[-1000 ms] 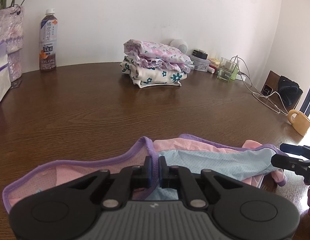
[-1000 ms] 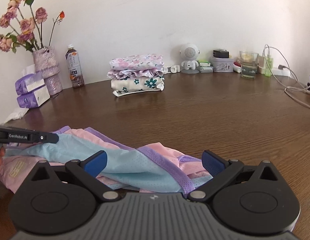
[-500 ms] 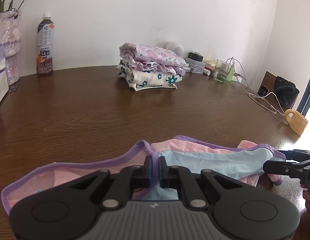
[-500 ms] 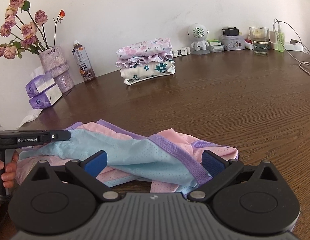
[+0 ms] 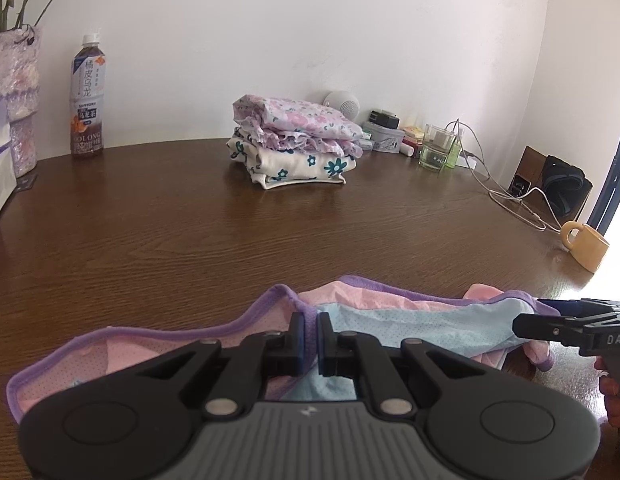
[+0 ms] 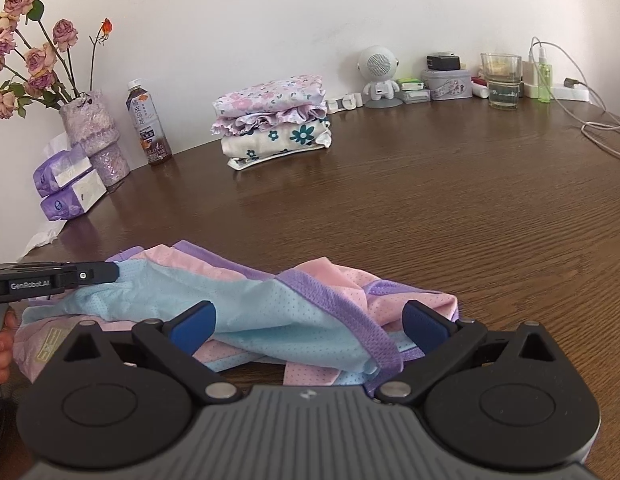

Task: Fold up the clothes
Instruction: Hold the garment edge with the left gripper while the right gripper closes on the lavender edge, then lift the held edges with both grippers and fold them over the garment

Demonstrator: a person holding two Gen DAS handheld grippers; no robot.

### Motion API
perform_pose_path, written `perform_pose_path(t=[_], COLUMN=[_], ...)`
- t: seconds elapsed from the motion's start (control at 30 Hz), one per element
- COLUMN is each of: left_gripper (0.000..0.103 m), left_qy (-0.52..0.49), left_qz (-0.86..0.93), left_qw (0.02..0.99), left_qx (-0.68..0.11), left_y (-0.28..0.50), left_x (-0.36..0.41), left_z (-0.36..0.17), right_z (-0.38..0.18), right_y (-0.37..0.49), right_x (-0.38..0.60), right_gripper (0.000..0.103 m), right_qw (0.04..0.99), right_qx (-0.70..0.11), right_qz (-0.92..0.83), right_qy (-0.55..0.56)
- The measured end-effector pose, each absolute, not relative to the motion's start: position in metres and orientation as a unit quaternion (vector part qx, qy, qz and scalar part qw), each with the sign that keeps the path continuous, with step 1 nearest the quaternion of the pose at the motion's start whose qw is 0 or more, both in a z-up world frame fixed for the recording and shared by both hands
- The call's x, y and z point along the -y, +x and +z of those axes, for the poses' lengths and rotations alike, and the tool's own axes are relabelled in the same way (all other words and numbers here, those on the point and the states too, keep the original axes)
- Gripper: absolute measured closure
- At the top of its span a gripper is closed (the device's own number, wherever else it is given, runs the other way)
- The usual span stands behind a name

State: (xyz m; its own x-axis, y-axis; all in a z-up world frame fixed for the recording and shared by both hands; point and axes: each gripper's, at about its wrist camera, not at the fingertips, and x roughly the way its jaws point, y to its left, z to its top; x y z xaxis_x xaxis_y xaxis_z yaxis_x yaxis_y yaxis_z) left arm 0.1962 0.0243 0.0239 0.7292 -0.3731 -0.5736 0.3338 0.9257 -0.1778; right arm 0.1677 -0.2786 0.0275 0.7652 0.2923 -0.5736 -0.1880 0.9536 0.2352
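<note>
A pink, light-blue and purple-trimmed mesh garment (image 5: 409,316) lies crumpled on the near part of the brown wooden table (image 5: 190,232). My left gripper (image 5: 308,334) is shut on its purple trim at the left end. In the right wrist view the garment (image 6: 270,312) lies between the fingers of my open right gripper (image 6: 310,322), which sits over its right end. The left gripper's tip (image 6: 98,273) shows at the far left, holding the cloth. The right gripper's finger (image 5: 549,326) shows at the right edge of the left wrist view.
A stack of folded floral clothes (image 5: 294,148) sits at the back middle. A tea bottle (image 5: 87,100), a flower vase (image 6: 94,136) and tissue packs (image 6: 66,184) stand back left. A glass (image 5: 435,152), small speaker (image 6: 377,76), cables (image 6: 601,128) and a yellow mug (image 5: 585,246) are to the right.
Both wrist views shifted slightly; the right gripper has moved a little closer over the garment's right end. The left gripper stays shut on the trim and the right stays open.
</note>
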Motion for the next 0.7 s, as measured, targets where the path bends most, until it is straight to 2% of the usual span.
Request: perform_pose_path(t=[0.1,0.17,0.2,0.3,0.33,0.37,0.5,0.7], left_gripper=[0.098,0.098,0.098,0.099,0.099,0.099,0.099,0.099], left_qy=[-0.028,-0.025,-0.023,-0.021,-0.019,-0.017,-0.012,-0.021], left_qz=[-0.196,-0.201,-0.202,-0.209,-0.213,-0.217,-0.232,-0.251], left_qw=[0.931,0.931,0.931,0.933,0.933,0.933,0.934,0.934], left_qx=[-0.306,-0.303,-0.302,-0.293,-0.29,-0.285,-0.271,-0.253], left_y=[0.192,0.189,0.188,0.182,0.18,0.177,0.164,0.131], left_x=[-0.023,-0.023,-0.022,-0.021,-0.021,-0.021,-0.019,-0.022], left_z=[0.028,0.03,0.031,0.035,0.037,0.039,0.047,0.055], right_z=[0.028,0.029,0.029,0.029,0.029,0.03,0.034,0.037], right_y=[0.167,0.166,0.164,0.159,0.157,0.155,0.145,0.129], right_x=[0.28,0.281,0.28,0.279,0.278,0.28,0.286,0.292], right_gripper=[0.014,0.028,0.032,0.055,0.067,0.075,0.084,0.085], right_qw=[0.937,0.935,0.936,0.937,0.938,0.938,0.939,0.94], right_qx=[-0.316,-0.316,-0.315,-0.312,-0.312,-0.31,-0.303,-0.297], right_qz=[0.127,0.135,0.136,0.139,0.14,0.141,0.148,0.153], right_qy=[0.084,0.087,0.082,0.066,0.061,0.062,0.067,0.072])
